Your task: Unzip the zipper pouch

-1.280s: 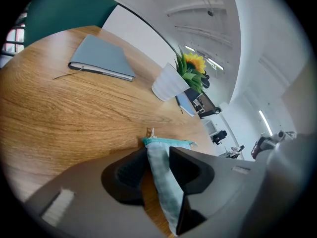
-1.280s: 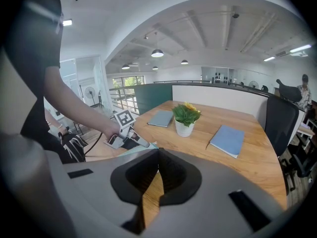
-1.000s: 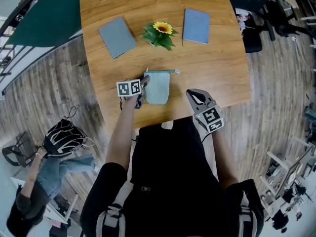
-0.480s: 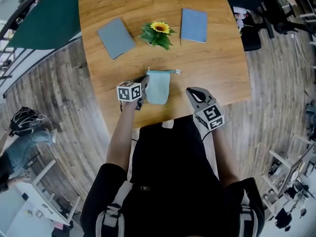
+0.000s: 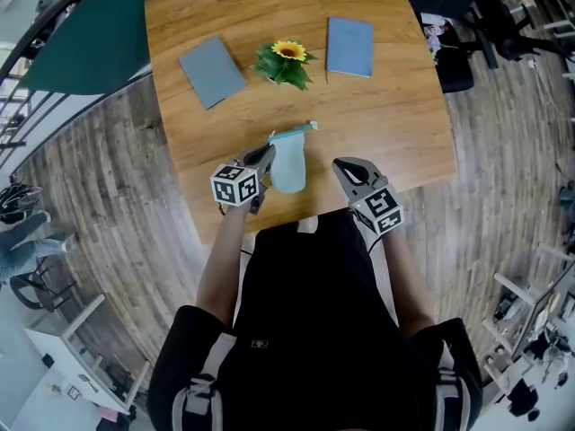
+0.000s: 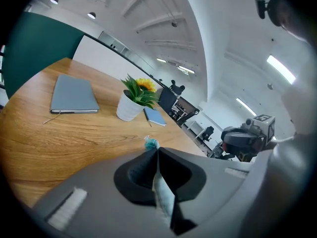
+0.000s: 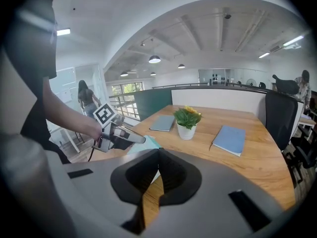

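Your left gripper (image 5: 266, 155) has just closed its jaws on the teal zipper pouch (image 5: 288, 162), pinching the fabric edge between them. Your right gripper (image 5: 347, 167) waits just right of the pouch, jaws together, holding nothing. Beyond both, a potted sunflower (image 5: 287, 61) stands on the wooden table (image 5: 395, 124)

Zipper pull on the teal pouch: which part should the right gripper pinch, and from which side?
Probably the small pale tab that juts from the zipper's right end on the pouch's far edge. Come from the right: that end is free, while the left gripper is shut on the pouch's left edge. The right gripper, shut and empty, must open first.
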Demonstrator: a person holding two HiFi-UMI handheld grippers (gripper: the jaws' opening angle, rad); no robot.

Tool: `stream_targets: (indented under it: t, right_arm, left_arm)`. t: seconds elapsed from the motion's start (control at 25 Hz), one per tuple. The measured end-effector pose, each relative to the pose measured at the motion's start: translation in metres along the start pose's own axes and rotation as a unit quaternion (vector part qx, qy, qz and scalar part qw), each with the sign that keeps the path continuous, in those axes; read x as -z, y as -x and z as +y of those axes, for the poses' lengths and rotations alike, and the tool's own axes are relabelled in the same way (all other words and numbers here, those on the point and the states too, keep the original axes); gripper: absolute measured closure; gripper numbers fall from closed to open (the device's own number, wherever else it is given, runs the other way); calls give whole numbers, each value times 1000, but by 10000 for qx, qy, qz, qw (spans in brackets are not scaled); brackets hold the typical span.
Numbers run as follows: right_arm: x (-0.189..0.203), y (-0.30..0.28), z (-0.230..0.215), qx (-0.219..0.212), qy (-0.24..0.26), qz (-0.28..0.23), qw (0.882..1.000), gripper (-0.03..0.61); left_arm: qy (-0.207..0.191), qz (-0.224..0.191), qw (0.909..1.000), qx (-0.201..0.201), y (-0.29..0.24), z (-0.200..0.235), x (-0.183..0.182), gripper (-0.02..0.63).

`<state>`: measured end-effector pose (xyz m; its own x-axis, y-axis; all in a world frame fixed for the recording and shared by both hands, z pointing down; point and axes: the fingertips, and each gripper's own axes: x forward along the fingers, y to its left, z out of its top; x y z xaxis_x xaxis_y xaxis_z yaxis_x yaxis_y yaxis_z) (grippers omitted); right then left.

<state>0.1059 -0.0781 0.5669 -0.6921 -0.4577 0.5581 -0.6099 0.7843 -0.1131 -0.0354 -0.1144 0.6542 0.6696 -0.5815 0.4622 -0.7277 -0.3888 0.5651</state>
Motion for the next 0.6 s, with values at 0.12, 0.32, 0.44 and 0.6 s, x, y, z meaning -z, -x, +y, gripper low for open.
stream_targets:
  t: [0.12,0.32,0.44,0.6]
  right_arm:
    - [-2,1,6,-32,21,-53,10000,575]
    - [-3,2,14,-102,-36,-98,9999,575]
    - [-2,2,18,-201,-215,-114,9995,575]
    - [1,0,25,-478,-685,-142,9964,575]
  left_arm:
    - [-288,-26,9996,7,8,-13,-4,606]
    - [-892,-49,9960,-42,23,-31,-14,606]
    - [-1324,-26,9911,-112,32,-41,-18,606]
    - [-1850,63,9825,-189,42,-53,-18,606]
